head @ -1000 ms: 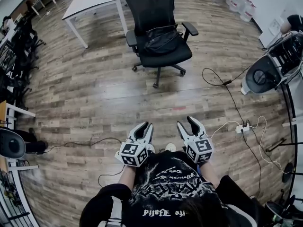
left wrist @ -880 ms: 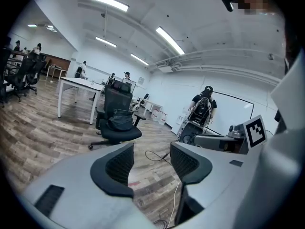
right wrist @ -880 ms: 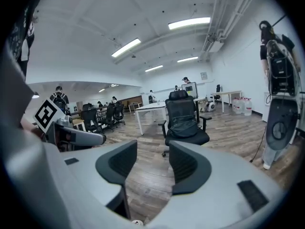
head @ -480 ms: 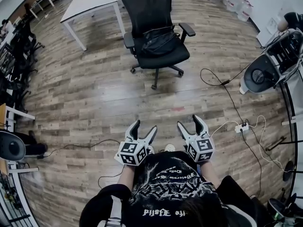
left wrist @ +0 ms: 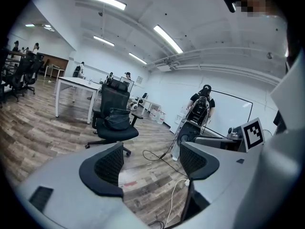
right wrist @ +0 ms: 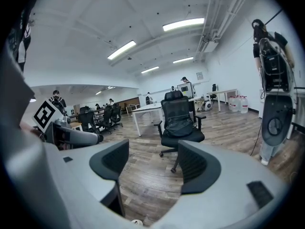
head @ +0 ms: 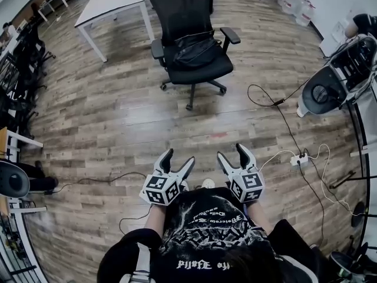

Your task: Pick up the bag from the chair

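You are standing on the grey-brown wooden plank floor [head: 118,111], well apart from the black mesh office chair [head: 179,10]; the black soft bag [head: 191,49] is lying on its seat, slumped against the backrest between the two armrests; so the approach is the step in hand, with nothing gripped yet. Your left gripper [head: 179,158] and right gripper [head: 231,153] are hanging side by side in front of your chest, both pointing toward the chair and a little downward; the jaws of each have just been opening, and they are standing wide apart with only bare floor showing between them.

As I judge it, the next move is calling for you to be walking forward until the bag is within reach, then bringing one pair of jaws around a raised fold or strap near the bag's upper edge; the fabric will probably be sagging, so a gathered part should be giving the firmer hold; the white power strip [head: 300,158] and its cables are lying on the floor to your right, worth avoiding.

The head view is showing both grippers and the stretch of floor between you and the chair, but the bag only from above; the right gripper view is showing the bag's front face almost head-on; the left gripper view is showing the chair off to one side, and a person [left wrist: 202,101] standing beside a grey machine.
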Demonstrator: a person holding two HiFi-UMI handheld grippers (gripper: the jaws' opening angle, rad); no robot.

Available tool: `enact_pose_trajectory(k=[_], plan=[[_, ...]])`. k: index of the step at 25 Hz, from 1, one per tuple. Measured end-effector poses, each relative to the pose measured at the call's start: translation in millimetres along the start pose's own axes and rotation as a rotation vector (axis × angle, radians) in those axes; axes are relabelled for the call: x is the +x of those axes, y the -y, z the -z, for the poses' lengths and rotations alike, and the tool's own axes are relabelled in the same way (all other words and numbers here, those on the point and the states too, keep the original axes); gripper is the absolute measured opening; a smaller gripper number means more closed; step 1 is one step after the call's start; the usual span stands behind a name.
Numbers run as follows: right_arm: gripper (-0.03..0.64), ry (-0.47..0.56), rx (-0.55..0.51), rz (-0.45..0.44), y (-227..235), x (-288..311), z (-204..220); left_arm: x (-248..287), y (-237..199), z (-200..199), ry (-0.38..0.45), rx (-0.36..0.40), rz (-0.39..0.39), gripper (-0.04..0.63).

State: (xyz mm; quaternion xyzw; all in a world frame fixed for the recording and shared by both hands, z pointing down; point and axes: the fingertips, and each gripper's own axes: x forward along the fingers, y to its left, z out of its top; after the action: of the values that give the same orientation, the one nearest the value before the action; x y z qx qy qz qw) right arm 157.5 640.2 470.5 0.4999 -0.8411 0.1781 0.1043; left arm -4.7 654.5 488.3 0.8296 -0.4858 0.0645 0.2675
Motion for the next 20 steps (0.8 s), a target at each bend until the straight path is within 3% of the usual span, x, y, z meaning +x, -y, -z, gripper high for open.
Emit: enact_pose_trajectory(k=[6, 11, 20], plan=[[0.334, 0.012, -0.01, -0.002, 20.5, -5.6, 2.2, 13.7, 16.6, 3.0, 0.039, -0.041, 0.018, 0.379], [0.334, -0.006, -0.002, -0.002, 29.1, -6.2, 8.1, 30.5, 22.3, 8.9, 0.005, -0.037, 0.029, 0.379], [0.334, -0.019, 0.014, 0.057, 62.2, 38.7, -8.0, 97.5, 3.8, -21.1, -0.035, -0.003, 0.097, 0.379]])
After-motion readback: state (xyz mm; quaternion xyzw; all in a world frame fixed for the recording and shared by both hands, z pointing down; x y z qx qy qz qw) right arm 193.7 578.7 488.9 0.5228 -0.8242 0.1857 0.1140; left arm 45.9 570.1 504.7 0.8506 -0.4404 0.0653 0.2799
